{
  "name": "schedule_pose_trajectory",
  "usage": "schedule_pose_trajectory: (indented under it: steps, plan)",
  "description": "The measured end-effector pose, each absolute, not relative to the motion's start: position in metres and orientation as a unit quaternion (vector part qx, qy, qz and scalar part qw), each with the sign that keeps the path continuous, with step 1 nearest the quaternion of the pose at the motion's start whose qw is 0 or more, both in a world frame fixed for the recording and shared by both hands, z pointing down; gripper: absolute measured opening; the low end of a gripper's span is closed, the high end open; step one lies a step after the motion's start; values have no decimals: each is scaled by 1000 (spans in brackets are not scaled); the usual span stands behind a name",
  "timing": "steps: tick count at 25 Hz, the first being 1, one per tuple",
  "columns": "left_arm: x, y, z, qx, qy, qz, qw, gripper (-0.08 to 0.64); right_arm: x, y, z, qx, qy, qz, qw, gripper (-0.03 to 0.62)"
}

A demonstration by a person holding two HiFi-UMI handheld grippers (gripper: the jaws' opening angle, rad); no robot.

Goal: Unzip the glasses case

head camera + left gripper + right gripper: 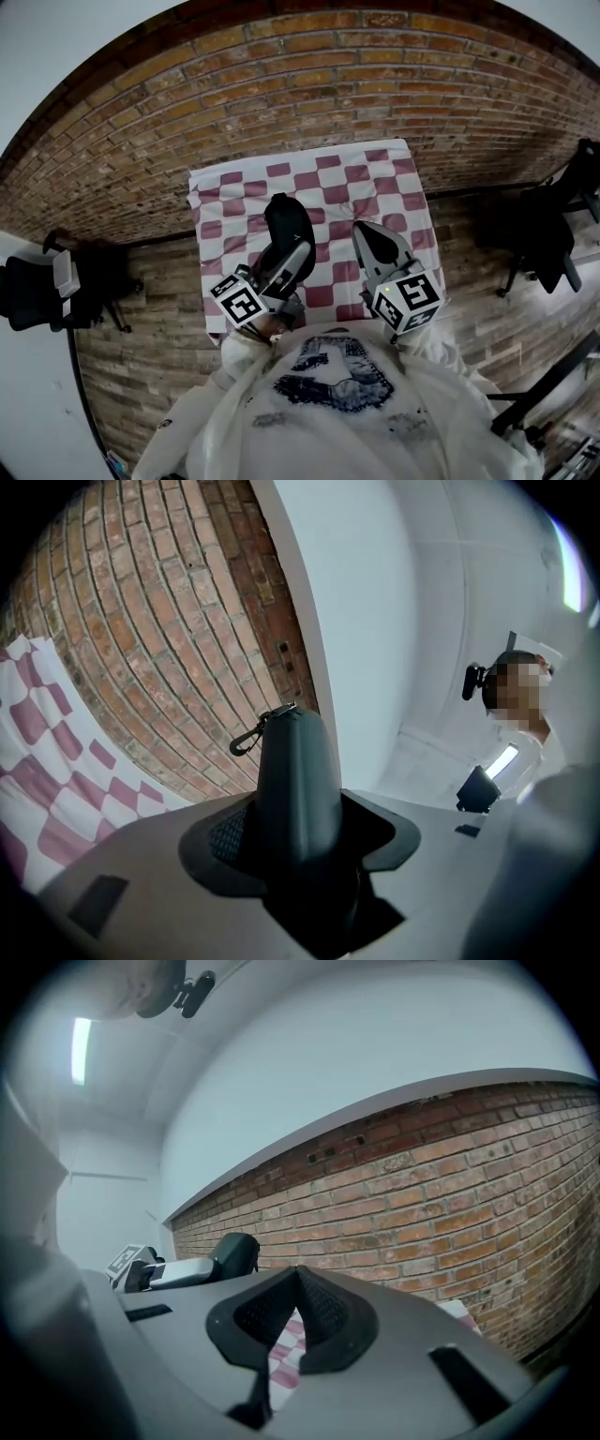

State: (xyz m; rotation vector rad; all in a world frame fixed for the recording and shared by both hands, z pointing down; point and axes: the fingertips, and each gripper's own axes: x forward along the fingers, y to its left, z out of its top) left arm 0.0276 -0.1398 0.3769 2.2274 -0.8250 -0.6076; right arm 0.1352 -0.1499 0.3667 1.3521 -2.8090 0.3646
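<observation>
A black glasses case (pixel 286 225) is held up over the checked tablecloth (pixel 375 173), clamped in my left gripper (pixel 292 256). In the left gripper view the case (pixel 296 780) stands upright between the jaws, which are shut on its lower part. A small metal clip (pixel 247 735) hangs from its top end. The zip is not visible. My right gripper (pixel 362 231) hovers to the right of the case, apart from it, with its jaws shut (pixel 298 1275) and nothing between them. The right gripper view shows the case (pixel 235 1252) off to the left.
The small table (pixel 216 183) stands on a brick-pattern floor (pixel 309 84). A black chair (pixel 42 291) is at the left and another (pixel 544 234) at the right. The person's white shirt (pixel 337 412) fills the near edge.
</observation>
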Motion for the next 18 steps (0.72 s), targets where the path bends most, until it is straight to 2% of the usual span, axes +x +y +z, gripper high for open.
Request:
schedule_pose_trajectory:
  steps: [18]
  plan:
    - [27, -138, 376, 853, -315, -238, 342, 259, 137, -150, 371, 432, -893, 122, 11, 11]
